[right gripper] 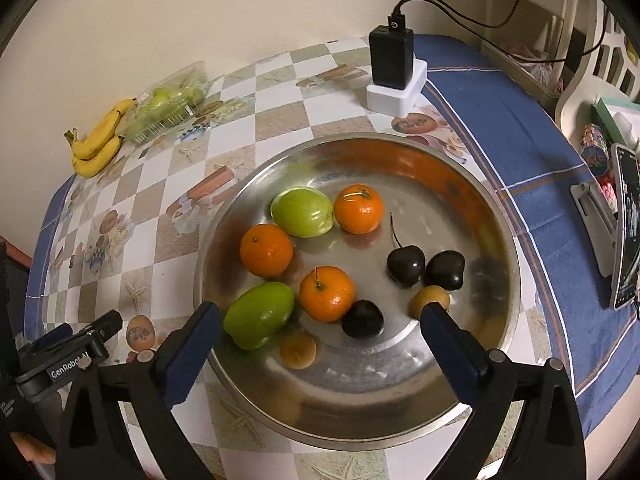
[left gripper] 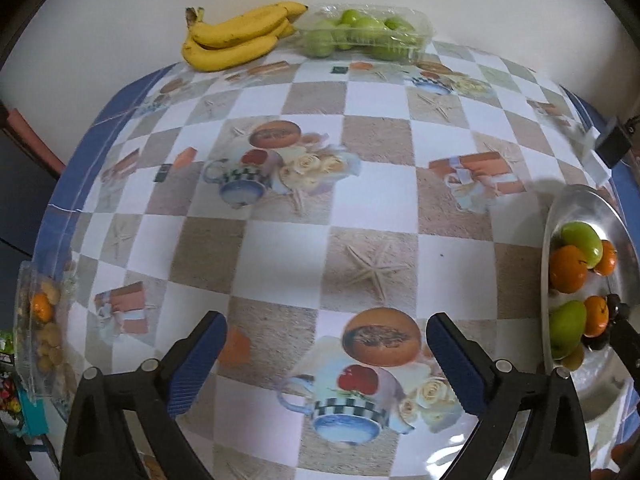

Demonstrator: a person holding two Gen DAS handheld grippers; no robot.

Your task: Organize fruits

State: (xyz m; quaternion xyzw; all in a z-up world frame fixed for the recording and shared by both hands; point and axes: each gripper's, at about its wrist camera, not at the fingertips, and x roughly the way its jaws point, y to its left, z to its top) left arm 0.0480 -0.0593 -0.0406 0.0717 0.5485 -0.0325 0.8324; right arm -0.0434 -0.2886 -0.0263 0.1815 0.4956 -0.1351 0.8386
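Observation:
A steel bowl [right gripper: 472, 380] holds three oranges [right gripper: 327, 294], two green fruits [right gripper: 259, 315], three dark cherries [right gripper: 405, 265] and small tan fruits [right gripper: 430, 299]. My right gripper [right gripper: 320, 316] is open and empty, hovering over the bowl's near side. My left gripper [left gripper: 326, 322] is open and empty above the checked tablecloth [left gripper: 280, 256], with the bowl [left gripper: 576, 208] at its right. A bunch of bananas [left gripper: 236, 38] and a clear box of green fruits [left gripper: 364, 34] lie at the table's far edge by the wall.
A clear pack of small tan fruits and an orange [left gripper: 42, 320] sits at the table's left edge. A black charger on a white block [right gripper: 394, 76] stands behind the bowl. A phone on a stand [right gripper: 624, 224] is at the right. The left gripper [right gripper: 68, 356] shows beside the bowl.

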